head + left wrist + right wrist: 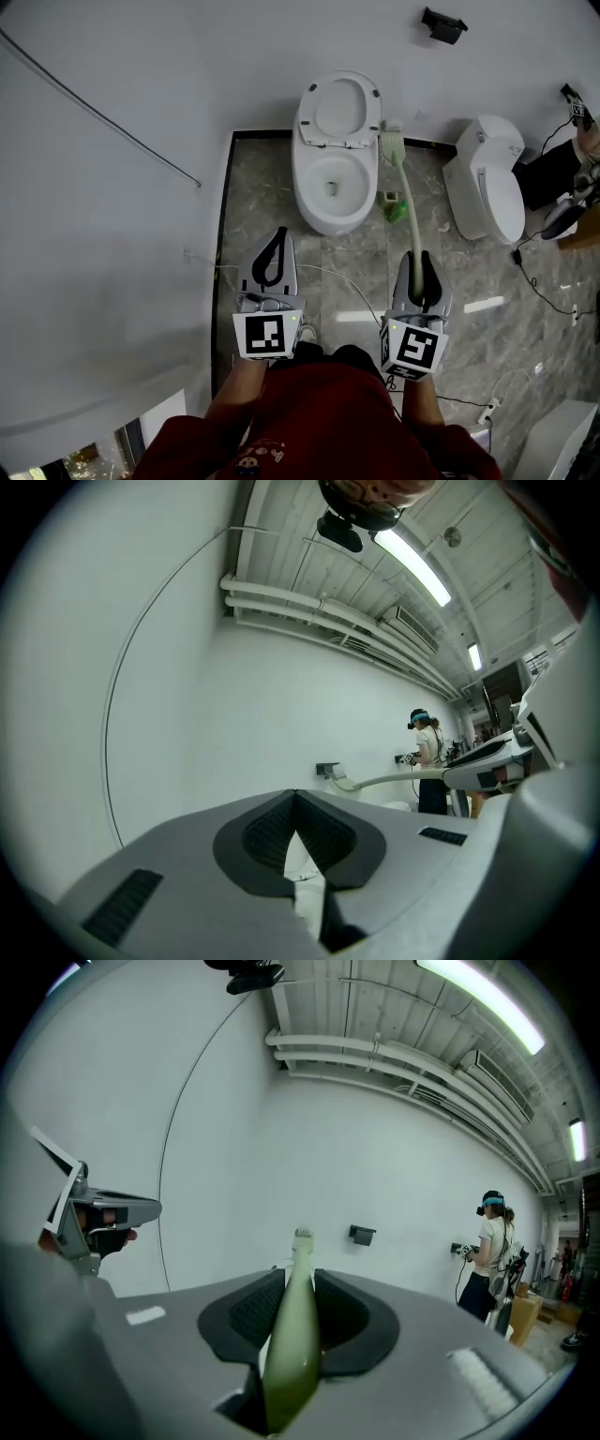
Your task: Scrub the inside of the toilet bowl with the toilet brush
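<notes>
While the right gripper (415,259) clamps its jaws on the pale green handle of the toilet brush (404,192), the brush runs straight out ahead of it. The bristle head (391,142) is at the far end, in the air. It is beside the raised seat (339,108) and outside the toilet bowl (304,192). The bowl stands open, ahead of that gripper and to its left. In the right gripper view the handle (292,1335) fills the gap between the dark pads (251,1312), pinched on both sides. A small green stand (394,206) sits on the floor under the handle, just right of the bowl. The left gripper (278,232) hovers short of the bowl's front, its jaws drawn together at the tips with nothing between them. A second toilet (487,183) stands off to the right.
</notes>
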`<action>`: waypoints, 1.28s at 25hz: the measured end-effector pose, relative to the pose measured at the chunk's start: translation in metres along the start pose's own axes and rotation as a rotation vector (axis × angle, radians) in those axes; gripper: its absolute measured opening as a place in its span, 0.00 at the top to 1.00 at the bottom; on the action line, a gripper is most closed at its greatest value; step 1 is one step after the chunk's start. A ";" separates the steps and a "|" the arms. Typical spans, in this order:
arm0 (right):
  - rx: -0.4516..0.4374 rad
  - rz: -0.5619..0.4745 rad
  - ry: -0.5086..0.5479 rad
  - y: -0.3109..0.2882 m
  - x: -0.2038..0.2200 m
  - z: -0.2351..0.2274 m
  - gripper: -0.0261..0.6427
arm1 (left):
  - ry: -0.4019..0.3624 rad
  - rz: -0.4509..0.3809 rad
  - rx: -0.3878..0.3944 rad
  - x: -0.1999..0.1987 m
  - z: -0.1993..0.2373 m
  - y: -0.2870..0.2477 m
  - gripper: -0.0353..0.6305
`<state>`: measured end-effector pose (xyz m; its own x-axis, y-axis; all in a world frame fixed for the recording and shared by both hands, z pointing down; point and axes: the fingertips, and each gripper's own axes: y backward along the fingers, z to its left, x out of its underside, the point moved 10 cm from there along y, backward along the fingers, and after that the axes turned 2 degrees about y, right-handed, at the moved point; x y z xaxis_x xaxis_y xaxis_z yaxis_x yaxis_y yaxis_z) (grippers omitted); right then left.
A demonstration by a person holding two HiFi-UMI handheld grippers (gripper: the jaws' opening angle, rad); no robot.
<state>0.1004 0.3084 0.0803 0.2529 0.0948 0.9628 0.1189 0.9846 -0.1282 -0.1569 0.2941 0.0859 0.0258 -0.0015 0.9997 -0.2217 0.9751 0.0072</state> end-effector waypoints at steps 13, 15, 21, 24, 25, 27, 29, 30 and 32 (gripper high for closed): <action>-0.016 0.020 -0.026 -0.084 0.016 -0.005 0.80 | -0.014 -0.009 -0.002 0.020 0.016 -0.078 0.94; -0.019 0.025 -0.034 -0.105 0.018 -0.012 0.80 | -0.021 -0.002 0.007 0.021 0.016 -0.101 0.94; -0.031 0.033 -0.063 -0.182 0.016 -0.052 0.80 | -0.055 0.014 0.009 0.014 0.003 -0.188 0.94; -0.041 0.051 -0.073 -0.219 0.022 -0.076 0.80 | -0.044 0.045 0.010 0.015 -0.008 -0.228 0.94; -0.045 0.058 -0.078 -0.231 0.024 -0.082 0.80 | -0.036 0.046 0.010 0.016 -0.011 -0.242 0.94; -0.056 0.073 -0.091 -0.256 0.031 -0.094 0.80 | -0.022 0.041 0.003 0.019 -0.017 -0.268 0.94; -0.074 0.087 -0.109 -0.278 0.039 -0.103 0.80 | -0.029 0.041 -0.004 0.023 -0.025 -0.291 0.94; -0.083 0.094 -0.116 -0.286 0.045 -0.107 0.80 | -0.042 0.042 -0.004 0.025 -0.029 -0.300 0.94; -0.101 0.110 -0.126 -0.300 0.054 -0.112 0.80 | -0.064 0.052 -0.002 0.031 -0.034 -0.314 0.94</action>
<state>0.1864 0.0020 0.1441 0.1483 0.2245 0.9631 0.1945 0.9482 -0.2510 -0.0532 -0.0045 0.1135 -0.0484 0.0347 0.9982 -0.2190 0.9747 -0.0445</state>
